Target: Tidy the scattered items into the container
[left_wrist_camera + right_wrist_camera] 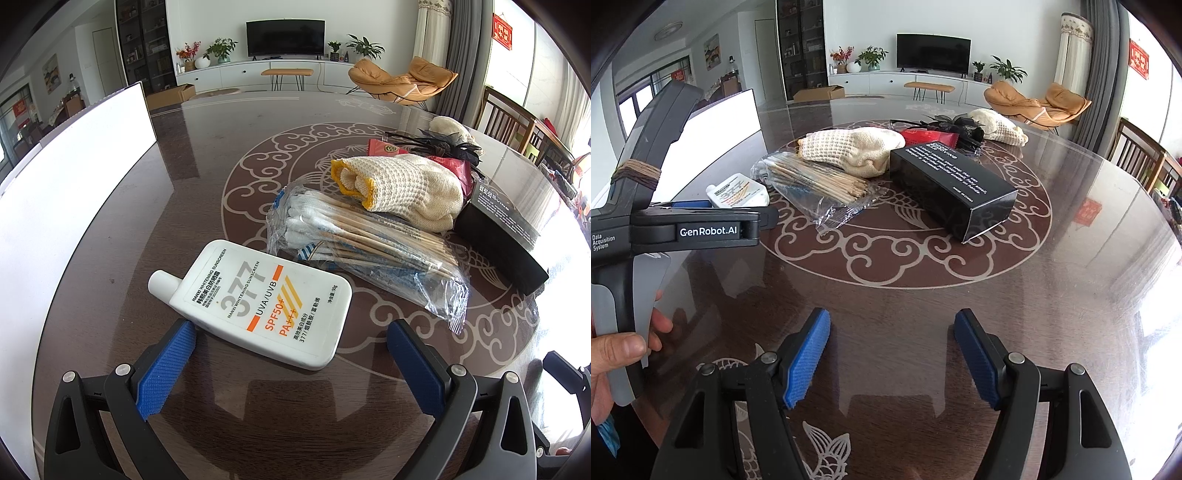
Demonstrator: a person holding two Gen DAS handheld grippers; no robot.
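Lying flat on the dark patterned desk (207, 155), the white sunscreen bottle (258, 302) sits partly between the left gripper's (291, 341) wide-open fingers, ungripped. Beyond it lie a bag of cotton swabs (362, 240), a knit glove (406, 188) and a black box (953, 188). The right gripper (892, 334) hovers wide open, holding nothing. A white container (66, 192) stands at the left.

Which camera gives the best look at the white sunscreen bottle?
The left wrist view. There the sunscreen bottle lies flat, close up, with its cap and printed label readable. In the right wrist view the same bottle is small and far off, its lower edge hidden behind the left gripper.
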